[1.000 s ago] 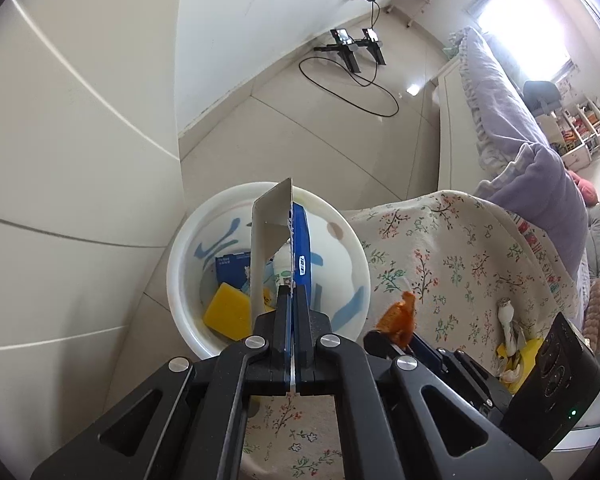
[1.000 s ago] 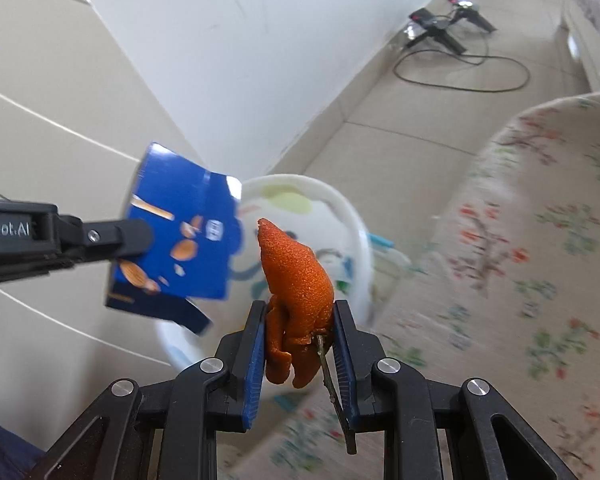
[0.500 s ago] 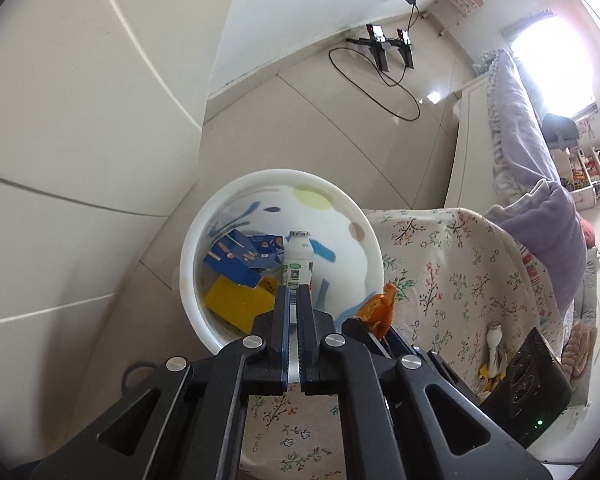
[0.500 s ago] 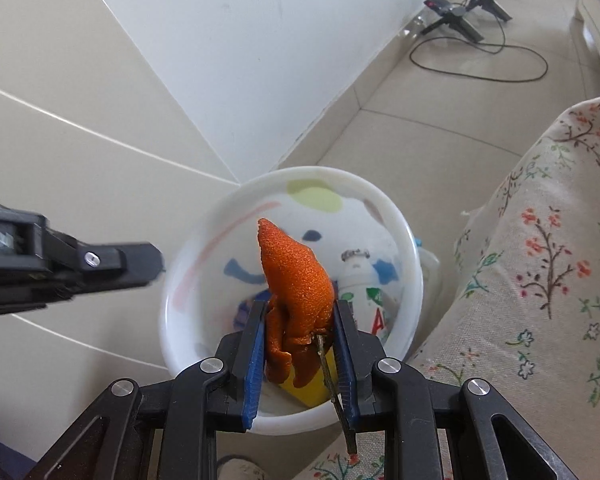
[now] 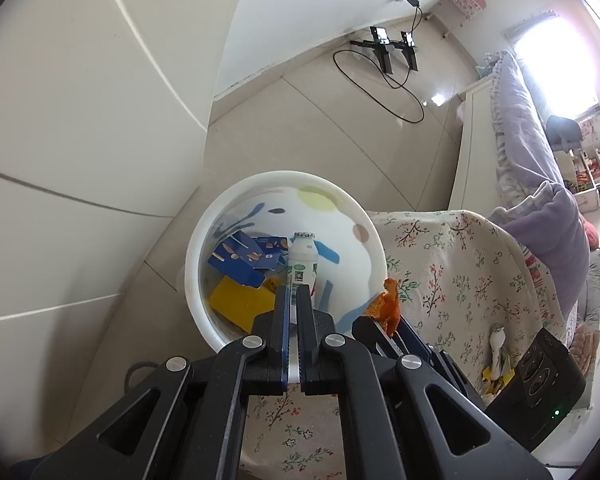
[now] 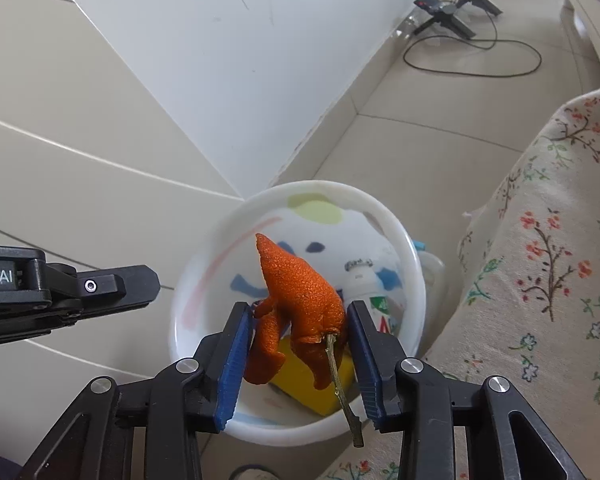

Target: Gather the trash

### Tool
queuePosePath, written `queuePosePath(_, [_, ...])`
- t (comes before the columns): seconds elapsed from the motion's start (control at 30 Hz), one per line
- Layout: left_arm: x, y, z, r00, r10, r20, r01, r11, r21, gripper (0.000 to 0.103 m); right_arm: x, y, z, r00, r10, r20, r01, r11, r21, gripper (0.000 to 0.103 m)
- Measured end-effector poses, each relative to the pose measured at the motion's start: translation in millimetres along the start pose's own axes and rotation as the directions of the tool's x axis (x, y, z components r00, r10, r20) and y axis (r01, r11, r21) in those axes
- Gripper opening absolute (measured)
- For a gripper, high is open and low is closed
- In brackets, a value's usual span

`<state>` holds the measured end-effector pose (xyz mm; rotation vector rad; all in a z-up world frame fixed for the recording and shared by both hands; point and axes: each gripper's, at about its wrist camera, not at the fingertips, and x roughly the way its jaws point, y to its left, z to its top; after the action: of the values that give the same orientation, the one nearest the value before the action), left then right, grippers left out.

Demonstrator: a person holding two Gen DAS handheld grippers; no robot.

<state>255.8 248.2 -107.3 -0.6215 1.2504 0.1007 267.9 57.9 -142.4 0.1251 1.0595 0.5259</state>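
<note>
Above the white bin (image 6: 414, 276), the right gripper (image 6: 300, 354) pinches an orange peel (image 6: 300, 292) with its twig stem (image 6: 338, 376), held over the opening presumably so that release drops it inside. The left gripper (image 5: 293, 312) hangs over the bin's near rim, fingers almost pressed together with only a thin gap and nothing between them. Inside the bin lie a blue wrapper (image 5: 244, 258), a yellow sponge-like piece (image 5: 240, 300) and a small white bottle (image 5: 302, 260). The bin stands on a beige tiled floor (image 5: 300, 128), just beside a floral cloth-covered surface (image 5: 452, 264) on the right. Far off: a white wall, a black stand (image 5: 392, 46) with cable, and a bed with lilac bedding (image 5: 532, 136).
</note>
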Motion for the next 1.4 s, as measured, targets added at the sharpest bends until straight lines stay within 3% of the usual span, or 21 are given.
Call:
queuePosePath(0.1, [-0.1, -1.4, -0.1, 1.0, -0.003, -0.001, 0.003, 1.0, 0.001, 0.003, -2.5, -4.5, -1.4, 1.0, 0.017, 0.001, -0.017, 1.0, 0.014, 0.047])
queuePosePath(0.2, [-2.2, -3.7, -0.4, 1.0, -0.002, 0.007, 0.002, 1.0, 0.004, 0.003, -3.4, -6.7, 0.1, 0.997, 0.072, 0.011, -0.072, 0.997, 0.031, 0.065])
queuePosePath(0.37, [0.7, -10.5, -3.0, 1.0, 0.003, -0.004, -0.003, 1.0, 0.016, 0.003, -14.8, -15.6, 1.8, 0.996, 0.081, 0.027, -0.083, 0.992, 0.091, 0.066])
queuePosePath(0.6, [16.5, -73.3, -32.3, 0.998, -0.011, -0.06, 0.02, 0.989, 0.145, 0.005, -96.2, -57.3, -27.3, 0.991, -0.097, 0.088, 0.093, 0.994, 0.055, 0.066])
queuePosePath(0.7, [27.1, -112.2, -57.7, 0.994, -0.033, -0.105, 0.056, 0.972, 0.228, 0.034, -143.8, -79.6, -42.1, 0.978, -0.173, 0.116, 0.166, 0.984, 0.068, 0.066])
queuePosePath(0.73, [30.0, -128.4, -68.9, 0.993, -0.038, -0.111, 0.066, 0.962, 0.264, 0.051, -158.6, -87.6, -46.0, 0.972, -0.196, 0.125, 0.188, 0.979, 0.078, 0.067])
queuePosePath(0.77, [31.3, -140.8, -78.3, 0.993, -0.039, -0.112, 0.071, 0.953, 0.294, 0.058, -174.4, -96.1, -50.4, 0.966, -0.22, 0.133, 0.209, 0.974, 0.093, 0.068])
queuePosePath(0.87, [36.8, -182.1, -113.2, 0.989, -0.063, -0.131, 0.11, 0.912, 0.396, 0.059, -220.4, -122.8, -64.0, 0.948, -0.28, 0.151, 0.26, 0.955, 0.141, 0.07])
queuePosePath(1.07, [62.1, -254.9, -192.9, 0.973, -0.07, -0.221, 0.189, 0.79, 0.583, 0.061, -295.9, -197.7, -107.6, 0.886, -0.417, 0.203, 0.351, 0.889, 0.295, 0.083])
queuePosePath(1.1, [69.0, -266.8, -207.8, 0.967, -0.063, -0.247, 0.207, 0.763, 0.613, 0.062, -304.6, -219.4, -119.5, 0.873, -0.448, 0.19, 0.364, 0.86, 0.358, 0.083])
queuePosePath(1.2, [84.4, -291.5, -237.2, 0.951, -0.057, -0.304, 0.251, 0.715, 0.653, 0.064, -316.0, -260.8, -142.7, 0.852, -0.512, 0.108, 0.407, 0.778, 0.479, 0.083])
queuePosePath(1.3, [97.3, -308.9, -255.8, 0.944, -0.059, -0.324, 0.275, 0.686, 0.674, 0.064, -325.8, -285.9, -153.1, 0.84, -0.54, 0.055, 0.43, 0.724, 0.54, 0.083])
queuePosePath(1.4, [111.7, -325.4, -269.9, 0.936, -0.062, -0.348, 0.297, 0.671, 0.68, 0.064, -328.6, -297.7, -159.5, 0.841, -0.541, 0.019, 0.437, 0.699, 0.566, 0.083])
